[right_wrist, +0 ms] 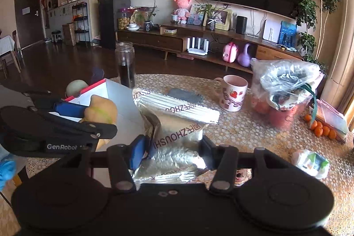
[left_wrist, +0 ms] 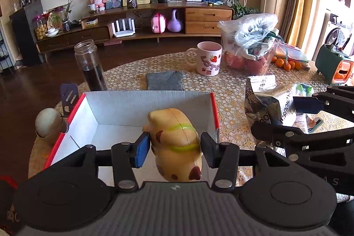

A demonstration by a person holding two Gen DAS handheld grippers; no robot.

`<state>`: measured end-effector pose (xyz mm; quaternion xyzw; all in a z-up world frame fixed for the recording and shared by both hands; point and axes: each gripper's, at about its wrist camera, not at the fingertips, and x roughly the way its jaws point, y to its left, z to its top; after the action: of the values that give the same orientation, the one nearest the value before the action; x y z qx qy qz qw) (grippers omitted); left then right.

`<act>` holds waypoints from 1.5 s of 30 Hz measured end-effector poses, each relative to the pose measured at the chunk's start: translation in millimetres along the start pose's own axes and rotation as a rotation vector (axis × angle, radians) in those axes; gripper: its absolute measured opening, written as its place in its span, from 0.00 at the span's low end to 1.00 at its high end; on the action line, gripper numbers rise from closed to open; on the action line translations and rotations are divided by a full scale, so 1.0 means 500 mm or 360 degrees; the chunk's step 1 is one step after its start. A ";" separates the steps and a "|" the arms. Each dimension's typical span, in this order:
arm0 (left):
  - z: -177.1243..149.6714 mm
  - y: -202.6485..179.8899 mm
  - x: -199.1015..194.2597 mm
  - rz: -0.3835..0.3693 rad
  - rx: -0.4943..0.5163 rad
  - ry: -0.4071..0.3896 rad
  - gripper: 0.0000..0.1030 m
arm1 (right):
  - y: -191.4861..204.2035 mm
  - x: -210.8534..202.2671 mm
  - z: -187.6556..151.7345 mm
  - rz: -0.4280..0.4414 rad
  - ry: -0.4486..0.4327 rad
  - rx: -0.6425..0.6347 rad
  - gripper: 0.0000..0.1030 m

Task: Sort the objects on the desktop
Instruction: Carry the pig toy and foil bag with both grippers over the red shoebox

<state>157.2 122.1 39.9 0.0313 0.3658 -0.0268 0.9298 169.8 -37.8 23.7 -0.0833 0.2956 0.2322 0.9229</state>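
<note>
Patterned table [left_wrist: 232,103], toy [left_wrist: 177,145] between left jaws, above box [left_wrist: 110,107]

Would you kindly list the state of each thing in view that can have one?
left gripper: shut on the yellow dog toy, above the box.
right gripper: shut on the silver snack bag.
white box: open.
glass jar: lidless, partly filled with dark liquid.
pink mug: upright.
</note>
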 end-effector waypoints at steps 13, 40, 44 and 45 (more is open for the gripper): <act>0.015 0.139 0.058 0.0124 -0.0018 0.0089 0.48 | 0.106 0.121 0.058 0.0127 0.0114 -0.0084 0.49; -0.015 0.246 0.290 0.0057 0.0191 0.0491 0.48 | 0.214 0.359 0.007 0.0189 0.0643 -0.0285 0.49; -0.022 0.239 0.306 0.0031 0.0240 0.0553 0.48 | 0.218 0.372 0.001 0.0200 0.0702 -0.0290 0.49; -0.024 0.239 0.311 0.0012 0.0244 0.0580 0.48 | 0.219 0.373 0.001 0.0200 0.0714 -0.0292 0.49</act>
<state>271.1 238.2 -70.3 0.1079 0.5248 -0.0450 0.8432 251.7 129.1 -86.9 -0.1976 0.4754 0.2907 0.8065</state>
